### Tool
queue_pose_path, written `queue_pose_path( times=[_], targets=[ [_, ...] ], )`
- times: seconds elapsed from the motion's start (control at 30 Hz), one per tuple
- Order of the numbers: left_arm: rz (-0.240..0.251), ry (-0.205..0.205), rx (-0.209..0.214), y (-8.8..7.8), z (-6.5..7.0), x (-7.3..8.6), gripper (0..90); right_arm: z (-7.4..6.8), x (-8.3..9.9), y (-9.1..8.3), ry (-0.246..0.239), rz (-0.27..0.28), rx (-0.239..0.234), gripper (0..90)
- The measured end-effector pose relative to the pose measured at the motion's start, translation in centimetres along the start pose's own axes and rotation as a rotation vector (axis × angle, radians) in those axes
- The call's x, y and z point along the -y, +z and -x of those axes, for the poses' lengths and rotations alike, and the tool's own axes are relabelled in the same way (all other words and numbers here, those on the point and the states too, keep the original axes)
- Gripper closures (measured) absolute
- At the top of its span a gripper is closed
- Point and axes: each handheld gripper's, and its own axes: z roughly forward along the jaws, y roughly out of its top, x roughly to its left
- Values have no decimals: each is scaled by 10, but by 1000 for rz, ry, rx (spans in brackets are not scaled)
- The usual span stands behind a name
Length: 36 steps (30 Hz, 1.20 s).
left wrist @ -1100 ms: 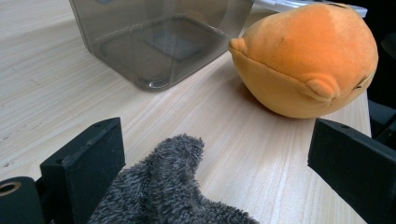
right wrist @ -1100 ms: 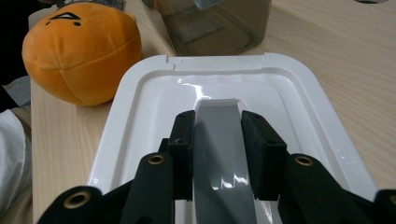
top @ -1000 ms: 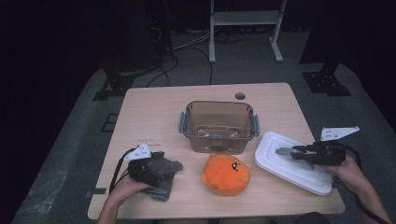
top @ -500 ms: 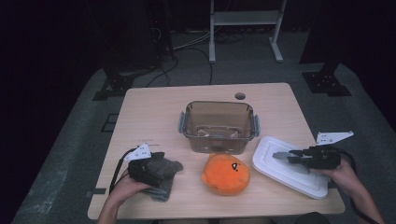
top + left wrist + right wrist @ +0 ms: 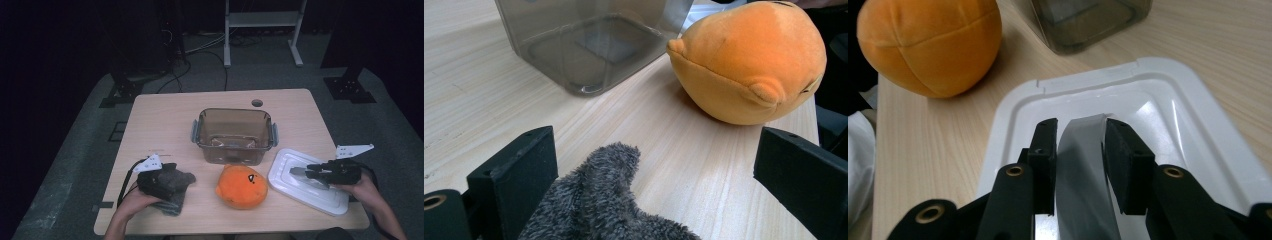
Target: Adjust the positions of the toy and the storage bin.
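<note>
Right gripper pinches a grey strip over the white lid; left gripper rests open on the dark cloth.

The wooden table fills the middle of the high view, with the clear brown container at its centre. Lower right lies the white lid, which sits a little lower and more to the left than a second ago, as does the hand above it. The orange plush toy stays at lower centre, just below the container. The dark grey cloth remains at lower left under the left gripper, whose jaws stand wide apart around it, unpressed. The right gripper clenches an upright grey strip above the lid's hollow.
</note>
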Motion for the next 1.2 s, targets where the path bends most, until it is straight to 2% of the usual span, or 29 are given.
queue_pose_path(
  times=[0.13,0.53,0.87,1.2],
  targets=[
    [1,-1,0,0,0,0,30,-1,-3,-2,3,11,5,643],
    [0,-1,1,0,0,0,30,-13,-26,-4,-47,23,-6,564],
    [-2,-2,3,0,0,0,30,-35,-52,11,-101,36,-81,483],
    [-2,-1,3,0,0,0,30,-57,-74,32,-154,20,-151,416]
  ],
)
